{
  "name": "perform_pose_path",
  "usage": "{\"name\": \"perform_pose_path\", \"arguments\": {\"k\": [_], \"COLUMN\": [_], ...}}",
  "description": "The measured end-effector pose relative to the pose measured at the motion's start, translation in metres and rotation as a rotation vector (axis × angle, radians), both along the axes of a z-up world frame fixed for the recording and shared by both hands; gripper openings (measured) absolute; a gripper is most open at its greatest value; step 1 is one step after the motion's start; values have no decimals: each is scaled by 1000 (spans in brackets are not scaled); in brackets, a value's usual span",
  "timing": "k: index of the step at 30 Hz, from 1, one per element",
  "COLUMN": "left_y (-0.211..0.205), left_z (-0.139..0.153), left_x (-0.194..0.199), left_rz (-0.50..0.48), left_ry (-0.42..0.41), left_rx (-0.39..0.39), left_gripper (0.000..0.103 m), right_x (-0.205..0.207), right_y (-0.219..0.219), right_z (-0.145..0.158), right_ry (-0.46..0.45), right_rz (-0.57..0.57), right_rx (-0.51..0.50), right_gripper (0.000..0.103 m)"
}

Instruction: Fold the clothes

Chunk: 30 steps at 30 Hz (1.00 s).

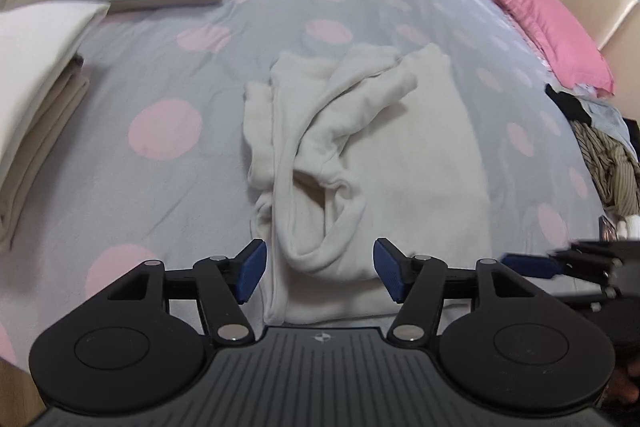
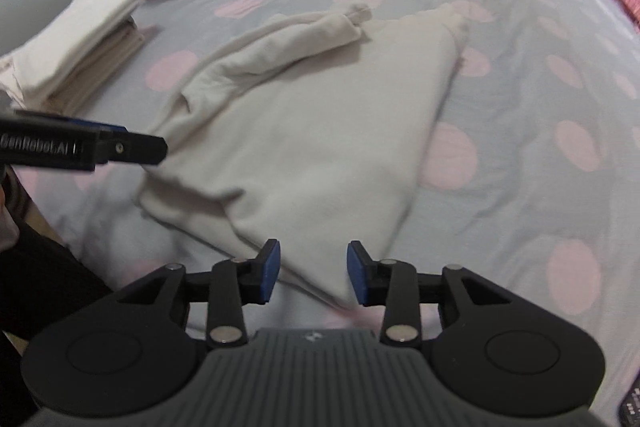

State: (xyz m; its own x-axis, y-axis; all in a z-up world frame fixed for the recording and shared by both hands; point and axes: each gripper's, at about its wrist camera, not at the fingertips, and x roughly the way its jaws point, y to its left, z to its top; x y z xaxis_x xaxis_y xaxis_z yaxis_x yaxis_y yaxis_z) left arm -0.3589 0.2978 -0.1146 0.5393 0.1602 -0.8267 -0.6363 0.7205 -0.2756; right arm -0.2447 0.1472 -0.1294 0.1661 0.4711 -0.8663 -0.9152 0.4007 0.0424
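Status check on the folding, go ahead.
Left gripper open, right gripper open, both empty. Cream garment partly folded on the bedspread, sleeve laid across. Nothing in the way.

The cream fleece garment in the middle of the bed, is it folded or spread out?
Partly folded: the cream fleece garment has its sleeves laid over the doubled body, not yet compact.

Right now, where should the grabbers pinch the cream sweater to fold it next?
Probably the near hem of the cream sweater, coming in low from the person's side. That edge lies flat and closest, and both the left gripper and right gripper are open just short of it. The sleeve is already folded across the body, so lifting the hem toward the far end looks like the easy fold.
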Motion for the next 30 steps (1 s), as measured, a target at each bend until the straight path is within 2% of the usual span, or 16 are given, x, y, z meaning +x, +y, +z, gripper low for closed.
{"name": "perform_pose_path", "arguments": {"k": [2, 3, 4, 5, 7, 10, 15, 18, 19, 24, 26, 30], "left_y": [-4, -5, -4, -3, 0, 5, 9, 9, 9, 8, 4, -5], "left_z": [-1, -1, -1, -2, -1, 0, 2, 4, 6, 14, 13, -5], "left_x": [1, 1, 1, 2, -3, -12, -18, -20, -21, -29, -29, -20], "left_rz": [-12, -11, -5, 3, 33, 76, 117, 118, 119, 115, 99, 44], "left_ry": [6, -4, -8, -7, -31, -62, -69, -81, -87, -134, -113, 47], "left_rx": [3, 2, 6, 6, -14, -38, -46, -42, -39, -66, -87, -89], "left_gripper": [52, 41, 23, 16, 10, 9, 9, 8, 8, 6, 6, 6], "right_x": [-4, -6, -9, -11, -15, -23, -36, -36, -34, -14, -5, 0], "right_y": [-10, -14, -19, -22, -25, -23, -10, -4, -5, -26, -32, -33], "right_z": [-3, -6, -8, -10, -14, -17, -27, -35, -34, -11, -10, -22], "right_ry": [-51, -72, -93, -112, -142, -187, -286, -320, -320, -302, -267, -221], "right_rz": [8, 13, 14, 16, 28, 65, 147, 154, 142, -17, -76, -102], "right_rx": [-27, -35, -37, -39, -38, -28, -48, -71, -68, 18, 18, -36], "right_gripper": [44, 44, 44, 44, 44, 43, 42, 30, 12, 7, 7, 7]}}
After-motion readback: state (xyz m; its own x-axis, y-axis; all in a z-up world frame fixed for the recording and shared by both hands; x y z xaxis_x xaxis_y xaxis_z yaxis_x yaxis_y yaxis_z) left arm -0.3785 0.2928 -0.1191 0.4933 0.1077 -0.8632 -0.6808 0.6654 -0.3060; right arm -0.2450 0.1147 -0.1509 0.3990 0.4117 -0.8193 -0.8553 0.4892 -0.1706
